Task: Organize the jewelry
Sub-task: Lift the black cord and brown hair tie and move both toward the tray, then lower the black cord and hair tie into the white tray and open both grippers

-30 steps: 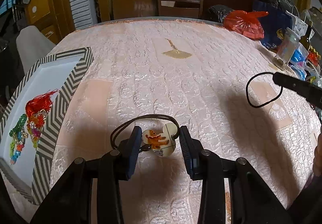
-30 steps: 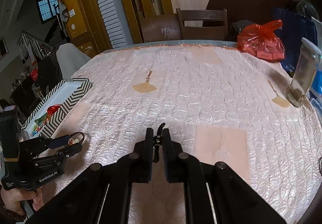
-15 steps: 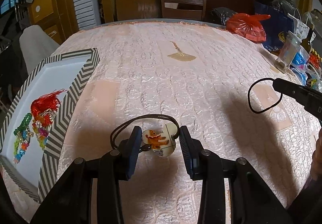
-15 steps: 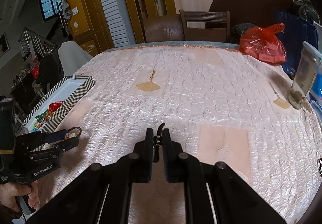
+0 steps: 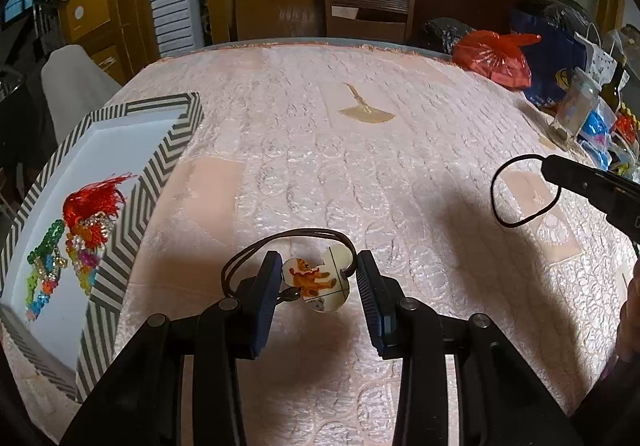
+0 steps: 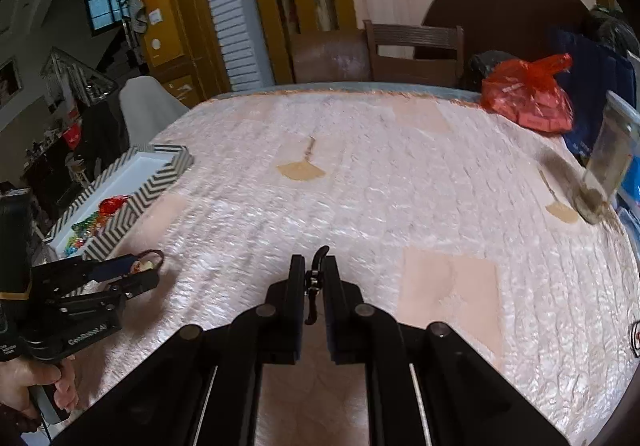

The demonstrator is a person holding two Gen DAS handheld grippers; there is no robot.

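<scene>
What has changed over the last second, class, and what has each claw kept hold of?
Both claws have drifted left, nearer the striped tray, which now looms larger on the left. Nothing was grasped or released: the left claw still carries the cartoon-charm hair tie, and the right claw stays shut on the thin black hair tie. The colourful jewelry in the tray lies unchanged.

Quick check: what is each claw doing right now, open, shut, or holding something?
Left claw: shut on the cartoon charm hair tie.
Right claw: shut on the black hair tie.
</scene>
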